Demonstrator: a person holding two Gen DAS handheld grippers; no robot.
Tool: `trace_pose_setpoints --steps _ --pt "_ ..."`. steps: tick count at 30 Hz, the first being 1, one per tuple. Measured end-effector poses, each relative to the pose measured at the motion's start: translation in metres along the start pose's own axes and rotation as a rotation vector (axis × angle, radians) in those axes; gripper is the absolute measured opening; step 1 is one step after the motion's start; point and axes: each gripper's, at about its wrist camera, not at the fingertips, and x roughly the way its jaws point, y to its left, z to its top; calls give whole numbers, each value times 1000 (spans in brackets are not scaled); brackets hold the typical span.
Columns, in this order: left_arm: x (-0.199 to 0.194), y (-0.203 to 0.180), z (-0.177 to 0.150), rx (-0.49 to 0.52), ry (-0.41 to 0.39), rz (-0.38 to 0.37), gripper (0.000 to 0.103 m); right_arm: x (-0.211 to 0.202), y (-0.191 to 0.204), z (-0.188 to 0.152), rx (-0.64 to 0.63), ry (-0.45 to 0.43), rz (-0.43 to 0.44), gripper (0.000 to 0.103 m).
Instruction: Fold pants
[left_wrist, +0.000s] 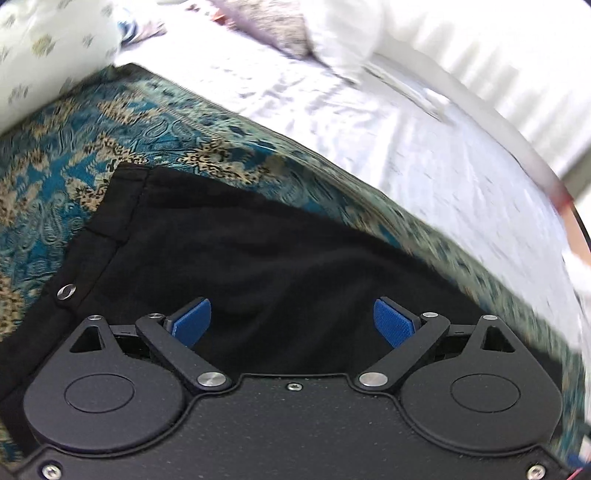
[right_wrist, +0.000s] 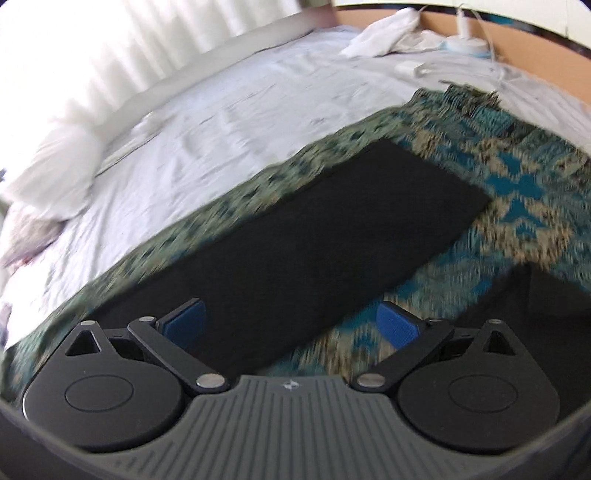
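Bed (left_wrist: 424, 155): white sheet, lightly creased, carrying everything below; a pillow (right_wrist: 55, 177) is sitting at its far side.

Patterned cloth (left_wrist: 55, 155): teal and tan spread, lying flat over the bed and serving as my work surface.

Pants (left_wrist: 258, 258): black, lying on the patterned cloth. In the left wrist view I am looking at the waist end, its band corner pointing away and a metal button (left_wrist: 66, 291) showing at the left edge. In the right wrist view one leg (right_wrist: 314, 236) is stretching flat and straight toward its hem, with cloth showing beside it; a second dark mass at the lower right may be the other leg, though blur is keeping me from being sure.

Left claw (left_wrist: 291, 321): I am holding it spread wide above the waist area, gripping nothing; both blue pads (left_wrist: 192, 321) are standing clear of the fabric.

Right claw (right_wrist: 291, 325): likewise spread wide and empty, hovering with one pad over the leg and the other over bare cloth.

Handling note: I am judging the fold as not yet begun. To do it well, I am planning to pinch the waistband edge and the leg edge together, catching both layers, then lift evenly so the leg is carried over without dragging the cloth beneath.
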Motion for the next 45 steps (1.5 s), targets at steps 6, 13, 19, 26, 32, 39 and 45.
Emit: trace_pose_setpoints --steps 6,13,19,26,32,39,45 --pt "71 -9 42 -44 -32 70 95 66 13 39 65 17 -85 103" --pt "140 -12 68 -145 6 143 93 134 16 61 82 -29 -215 103" --pt "170 -1 71 -265 -21 194 99 177 17 68 130 -38 -270 103" --pt "185 -20 68 -199 -44 298 102 218 26 77 127 -29 -358 103" --pt "192 -29 66 -160 -43 357 102 234 37 90 95 -38 -398 103" --pt "189 -36 58 -108 -79 434 76 248 42 88 47 -37 -479 95" --pt "167 -28 54 -119 -121 404 8 227 30 89 52 -70 -496 31"
